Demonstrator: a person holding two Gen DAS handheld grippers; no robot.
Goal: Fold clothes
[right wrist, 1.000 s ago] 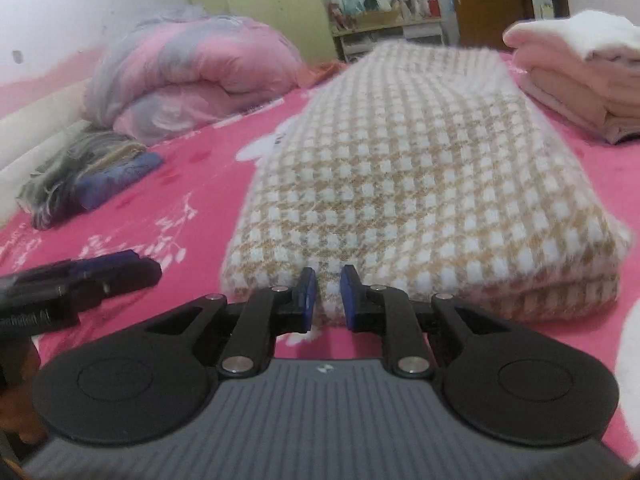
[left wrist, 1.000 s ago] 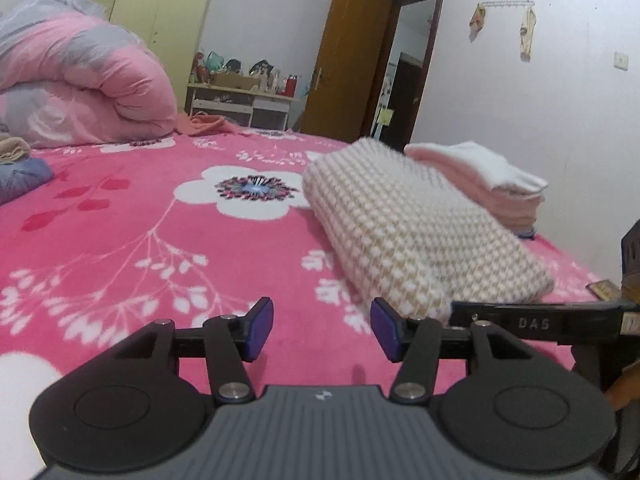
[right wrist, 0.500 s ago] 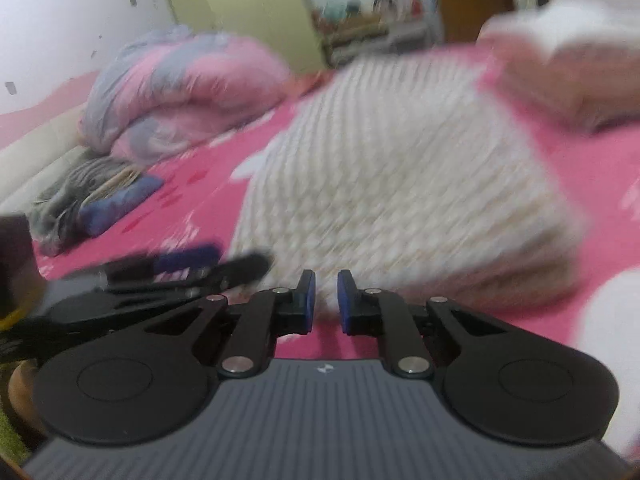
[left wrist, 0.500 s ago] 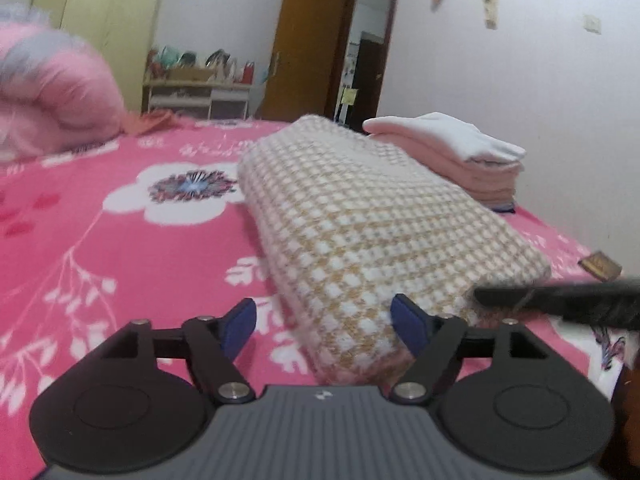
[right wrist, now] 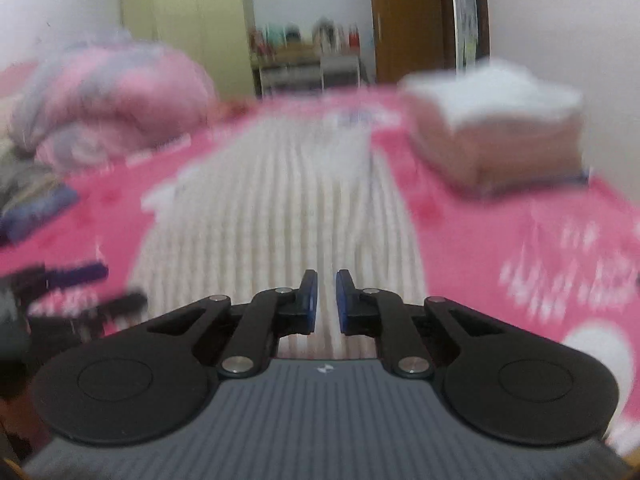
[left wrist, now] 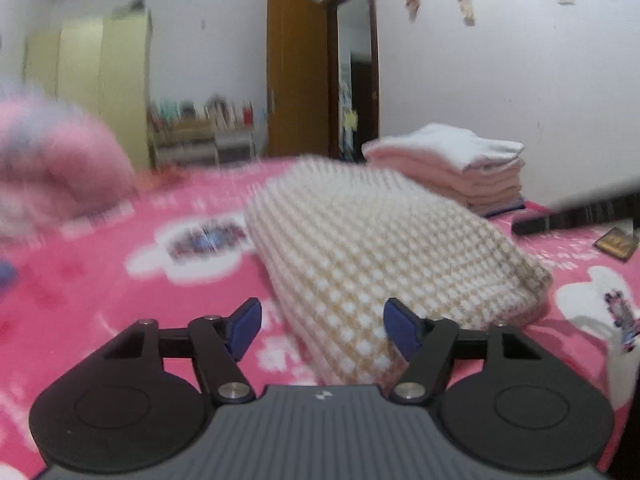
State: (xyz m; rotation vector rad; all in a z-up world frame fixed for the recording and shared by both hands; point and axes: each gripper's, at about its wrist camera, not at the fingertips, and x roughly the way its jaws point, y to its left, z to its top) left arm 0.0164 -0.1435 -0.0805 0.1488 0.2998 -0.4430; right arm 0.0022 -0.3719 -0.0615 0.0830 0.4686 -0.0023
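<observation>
A: We find the left gripper (left wrist: pixel 321 326) held low, pointing slightly downward, jaws closing, the near corner of the folded checked sweater (left wrist: pixel 384 248) between them, unpinched.

B: We note the right gripper (right wrist: pixel 326 300) tilted down over that sweater on the pink bedspread (left wrist: pixel 100 280), its 2 pads nearly together, gripping nothing.

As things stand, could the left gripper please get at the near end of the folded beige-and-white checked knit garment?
Probably yes: the left gripper has its closing jaws either side of the garment's near corner, with nothing between them and the knit.
</observation>
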